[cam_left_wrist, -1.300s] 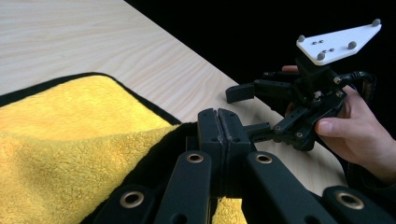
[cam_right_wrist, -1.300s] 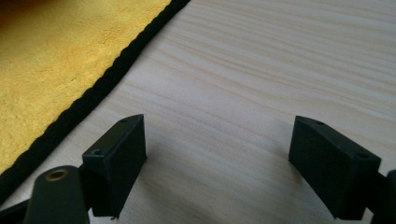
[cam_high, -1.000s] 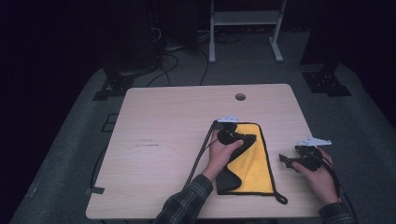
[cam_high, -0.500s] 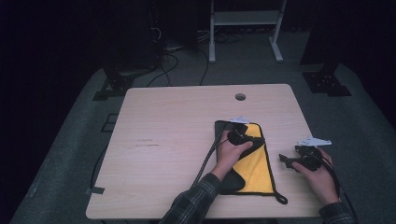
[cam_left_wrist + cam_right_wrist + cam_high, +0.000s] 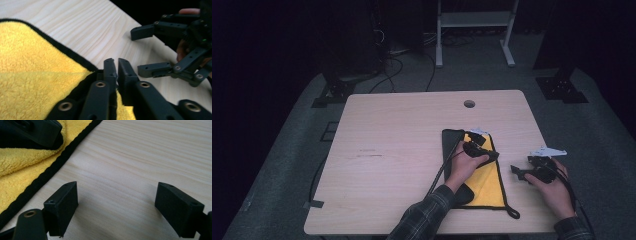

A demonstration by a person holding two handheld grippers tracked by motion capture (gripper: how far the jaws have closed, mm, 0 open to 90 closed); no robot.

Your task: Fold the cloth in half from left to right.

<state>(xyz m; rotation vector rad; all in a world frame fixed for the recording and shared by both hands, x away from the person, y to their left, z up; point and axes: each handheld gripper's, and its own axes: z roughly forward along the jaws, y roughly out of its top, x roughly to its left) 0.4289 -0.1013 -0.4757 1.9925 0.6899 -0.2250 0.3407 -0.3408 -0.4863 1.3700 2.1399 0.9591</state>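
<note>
Here the left claw (image 5: 117, 65) pinches the yellow cloth's (image 5: 27, 65) black edge

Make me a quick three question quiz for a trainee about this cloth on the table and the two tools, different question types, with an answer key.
1. True or false: the right tool has its jaws spread wide over bare table.
2. Multiple choice: the left tool has its jaws closed on which part of the yellow cloth? A) its black-trimmed edge, B) its middle, C) nothing.
3. Fill in: on the table's far side, past the cloth, there is a round ____.

Key: 1 true; 2 A; 3 hole.
</note>
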